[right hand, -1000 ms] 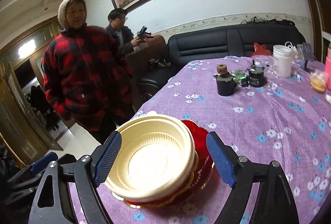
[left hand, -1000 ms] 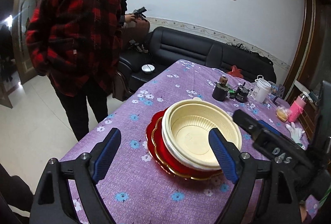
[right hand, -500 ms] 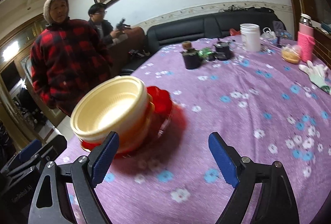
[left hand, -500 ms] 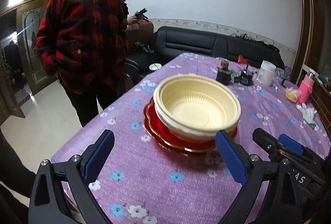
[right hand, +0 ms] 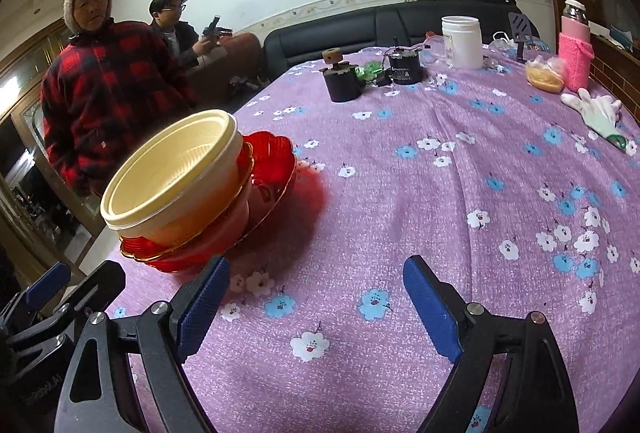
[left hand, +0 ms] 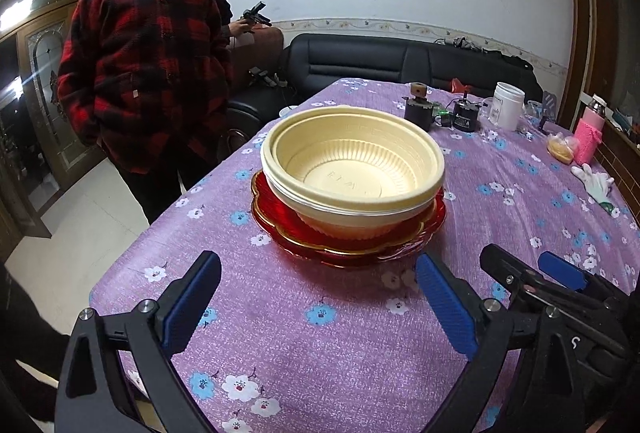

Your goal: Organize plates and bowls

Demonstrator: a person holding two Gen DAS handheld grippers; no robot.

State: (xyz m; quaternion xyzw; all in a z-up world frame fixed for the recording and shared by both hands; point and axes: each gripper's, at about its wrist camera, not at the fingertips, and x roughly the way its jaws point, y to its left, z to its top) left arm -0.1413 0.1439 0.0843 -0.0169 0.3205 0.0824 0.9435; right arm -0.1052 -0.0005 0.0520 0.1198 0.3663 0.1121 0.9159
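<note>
Sitting just beyond both wide-open grippers — left gripper (left hand: 318, 307), right gripper (right hand: 316, 305) — stacked bowls (left hand: 354, 169).

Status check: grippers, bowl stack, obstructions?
Left gripper open, empty. Right gripper open, empty. Cream bowls nested on red plates, untouched. Bare tablecloth between jaws and stack, nothing in the way.

Bowls (left hand: 354, 173) nest on plates (left hand: 348, 237); jars (left hand: 507, 106) behind, glove (left hand: 596, 183) perhaps right.
</note>
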